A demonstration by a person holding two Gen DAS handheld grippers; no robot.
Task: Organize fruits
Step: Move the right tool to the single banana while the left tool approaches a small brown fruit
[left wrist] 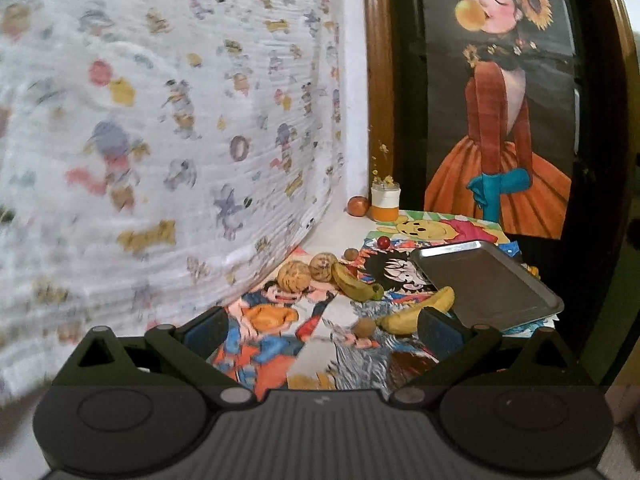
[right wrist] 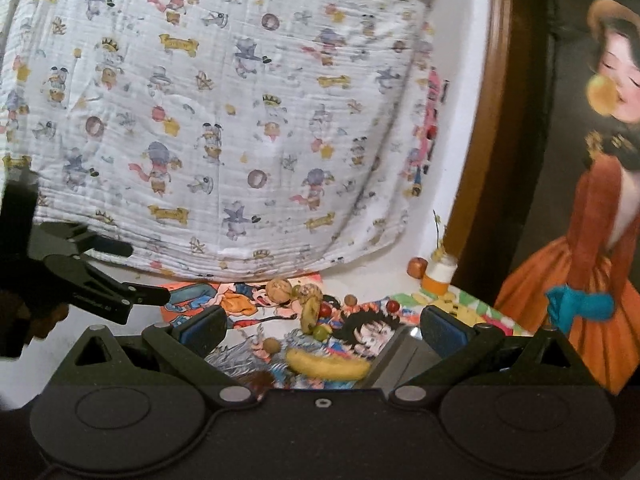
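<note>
Fruit lies on a cartoon-print table cover. In the left wrist view I see a yellow banana (left wrist: pixel 418 310), a darker banana (left wrist: pixel 354 280), two tan round fruits (left wrist: pixel 294 276), a small brown fruit (left wrist: pixel 364 327), a red cherry (left wrist: pixel 383 242) and an apple (left wrist: pixel 357 205). A metal tray (left wrist: pixel 486 284) sits empty at the right. My left gripper (left wrist: pixel 320 328) is open and empty above the cover. My right gripper (right wrist: pixel 322 326) is open and empty, just behind the yellow banana (right wrist: pixel 328 366). The tray (right wrist: pixel 404 354) is partly hidden by its right finger. The left gripper also shows at the left of the right wrist view (right wrist: pixel 132 270).
A white and orange jar (left wrist: pixel 385 203) stands by the apple at the back corner. A cartoon-print cloth (left wrist: pixel 160 140) hangs along the left and back. A framed painting of a girl in an orange dress (left wrist: pixel 500 100) stands to the right.
</note>
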